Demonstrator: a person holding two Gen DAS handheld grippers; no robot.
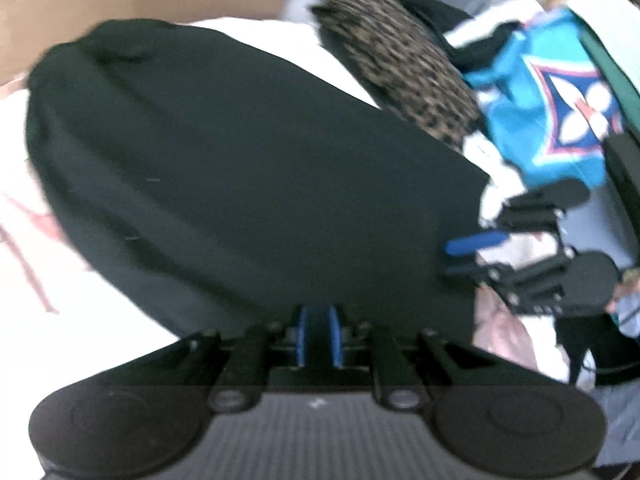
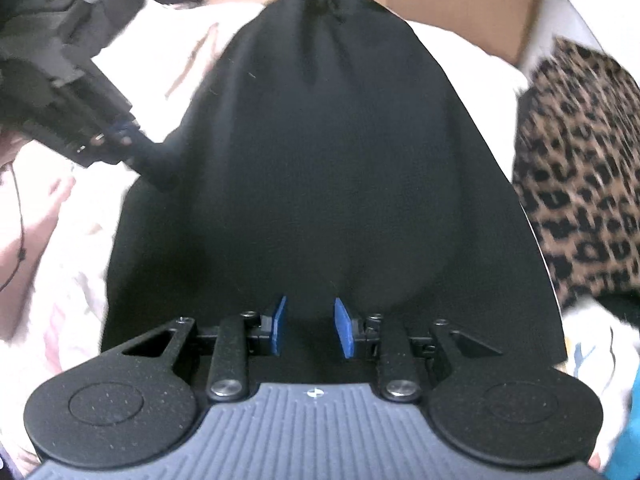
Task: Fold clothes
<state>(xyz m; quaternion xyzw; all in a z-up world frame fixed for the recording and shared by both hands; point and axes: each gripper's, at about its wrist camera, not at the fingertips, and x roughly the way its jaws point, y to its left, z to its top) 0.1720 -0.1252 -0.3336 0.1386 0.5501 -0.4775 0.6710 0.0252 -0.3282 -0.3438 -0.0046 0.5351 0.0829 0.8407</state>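
**Black garment pinched at two edges over the white bed**

You have the black garment [image 2: 332, 168] spread on the pale bedding [image 2: 72, 280], its gathered far end pointing toward the cardboard box [image 2: 460, 4] at the back. Your left hand-held gripper [image 1: 319, 336] has its blue pads drawn close together with dark cloth filling the narrow slot between them, so it is pinching the near edge of the garment; in the right wrist view the same tool [image 2: 154, 160] comes in from the left and bites a fold at the garment's left edge. Your right hand-held gripper [image 2: 310, 328] has its blue pads [image 2: 343, 330] standing part-way apart, with black fabric lying between and under them; from this view you cannot tell whether the pads press on the cloth. In the left wrist view it sits at the garment's right edge [image 1: 468, 256], one blue finger showing. To the right of the garment lies a leopard-print piece [image 2: 580, 184], and beyond that a turquoise printed garment [image 1: 548, 112] among other heaped clothes. Both views are blurred.
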